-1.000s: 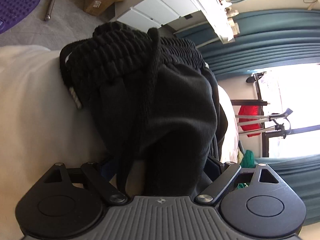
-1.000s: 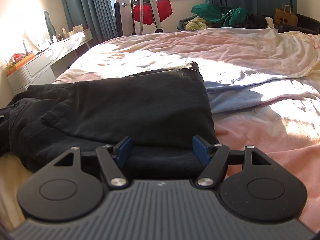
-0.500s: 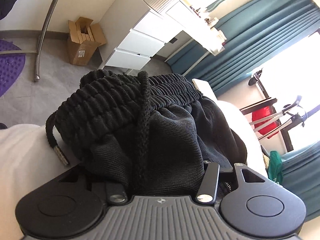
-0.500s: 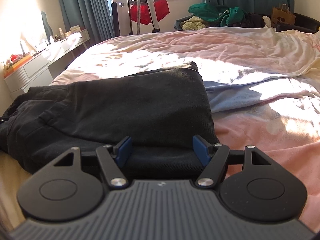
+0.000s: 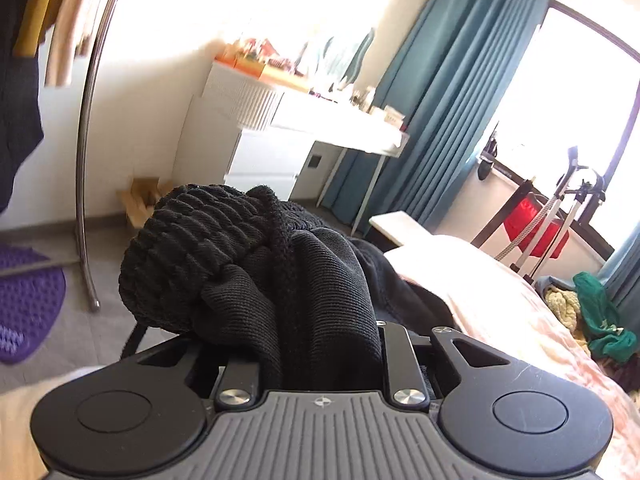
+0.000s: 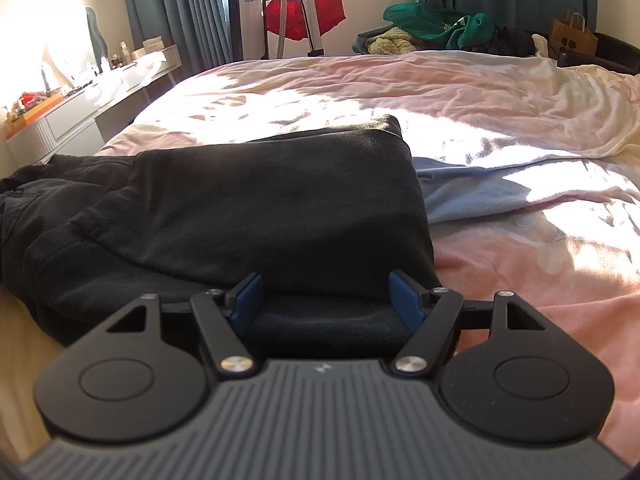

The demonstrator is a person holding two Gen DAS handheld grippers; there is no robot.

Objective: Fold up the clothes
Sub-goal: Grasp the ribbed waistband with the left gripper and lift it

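Black drawstring trousers (image 6: 256,216) lie partly folded on the pink bed sheet (image 6: 460,92). My left gripper (image 5: 320,344) is shut on the trousers' ribbed waistband end (image 5: 208,248) and holds it bunched up off the bed, with the drawstring (image 5: 280,248) running over the top. Its fingertips are hidden by the cloth. My right gripper (image 6: 326,300) is open, its blue pads (image 6: 246,298) either side of the trousers' near folded edge, resting at the cloth without closing on it.
A white desk with drawers (image 5: 280,136) and teal curtains (image 5: 436,104) stand left of the bed. A clothes rail pole (image 5: 86,152), a purple mat (image 5: 24,300) and a cardboard box (image 5: 140,200) are on the floor. Green and yellow clothes (image 6: 432,28) pile beyond the bed.
My left gripper has closed on the waistband and lifted and tilted it up off the bed. The right gripper has stayed open at the folded edge, barely moving.
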